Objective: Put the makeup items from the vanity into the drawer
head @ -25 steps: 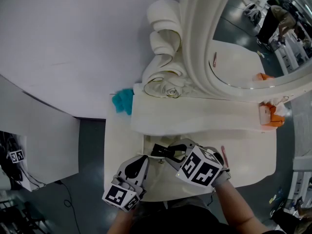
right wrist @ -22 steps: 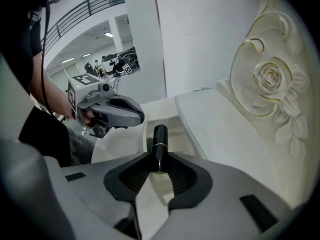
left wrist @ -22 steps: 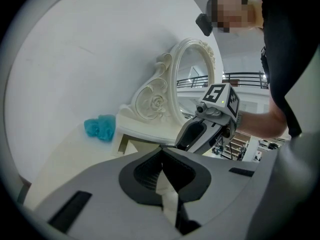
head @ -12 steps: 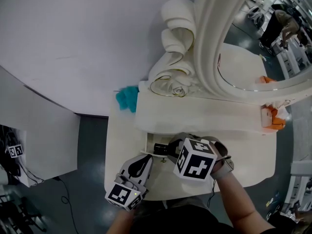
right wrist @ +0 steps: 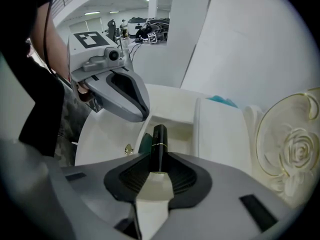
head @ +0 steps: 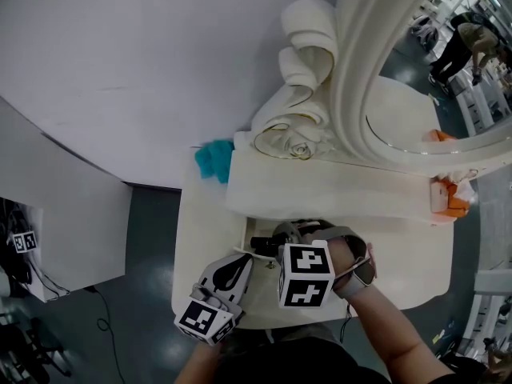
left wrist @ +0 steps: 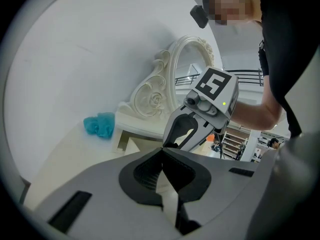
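- While the right gripper [right wrist: 159, 160] works over the open drawer [right wrist: 171, 126], the left gripper [left wrist: 162, 153] hangs at the drawer's front-left corner. Its jaws are pressed together on nothing. Parked there, it seems meant to stay clear of the opening. It lies close to level and aims across the drawer's front.
- Beyond the drawer's far-left corner, a teal puff [head: 214, 160] lies on the vanity [head: 198, 238] by the wall, well apart from both grippers. It looks like an item not yet put away.
- Over the drawer's mouth, a black tube [right wrist: 159, 138] with a thin gold band is pinched at its near end between the right gripper's pads. The rest of it juts past the tips. Gripping one end leaves most of the tube free, which should let it go in without the pads meeting the drawer walls.
- Just left of the tube, something dark green shows inside the drawer, but what it is cannot be told.
- The right gripper tips steeply down over the drawer, the wrist bent above it and the forearm reaching in from the drawer's front right.
- Far right of the drawer, an orange thing [head: 450, 202] sits under the mirror [head: 416, 94], untouched.
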The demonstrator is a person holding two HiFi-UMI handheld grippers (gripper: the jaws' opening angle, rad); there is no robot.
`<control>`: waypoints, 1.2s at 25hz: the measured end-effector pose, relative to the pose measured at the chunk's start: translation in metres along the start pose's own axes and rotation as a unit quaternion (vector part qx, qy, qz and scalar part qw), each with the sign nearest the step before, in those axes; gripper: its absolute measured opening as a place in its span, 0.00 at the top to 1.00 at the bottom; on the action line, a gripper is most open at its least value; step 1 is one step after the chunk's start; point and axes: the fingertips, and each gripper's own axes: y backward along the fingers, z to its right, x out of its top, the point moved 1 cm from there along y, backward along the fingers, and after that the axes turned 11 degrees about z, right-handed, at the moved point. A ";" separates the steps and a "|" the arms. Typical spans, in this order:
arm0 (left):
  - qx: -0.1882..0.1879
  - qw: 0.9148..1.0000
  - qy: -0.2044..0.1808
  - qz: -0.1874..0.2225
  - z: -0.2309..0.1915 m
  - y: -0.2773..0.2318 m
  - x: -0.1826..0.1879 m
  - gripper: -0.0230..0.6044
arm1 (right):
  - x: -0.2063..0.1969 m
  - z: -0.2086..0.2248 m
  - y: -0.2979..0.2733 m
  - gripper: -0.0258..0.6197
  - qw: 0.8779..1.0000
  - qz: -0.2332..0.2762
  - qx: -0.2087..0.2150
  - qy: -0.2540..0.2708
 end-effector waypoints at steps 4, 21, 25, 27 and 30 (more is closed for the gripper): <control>-0.001 1.000 0.005 0.003 0.001 0.001 -0.001 0.94 | -0.002 -0.005 0.000 0.78 1.000 0.004 0.017 -0.003; -0.004 1.000 0.009 0.004 0.003 0.003 -0.002 0.94 | -0.027 0.002 -0.026 0.78 0.997 -0.067 -0.031 -0.003; -0.003 1.000 0.009 0.005 0.004 0.003 -0.002 0.94 | -0.029 0.002 -0.031 0.78 0.997 -0.071 -0.030 -0.012; -0.002 1.000 0.009 0.007 0.003 0.004 -0.001 0.94 | -0.030 0.002 -0.032 0.78 0.997 -0.071 -0.028 -0.027; 0.001 1.000 0.009 0.007 0.003 0.005 -0.001 0.94 | -0.031 0.003 -0.032 0.77 0.996 -0.067 -0.033 -0.044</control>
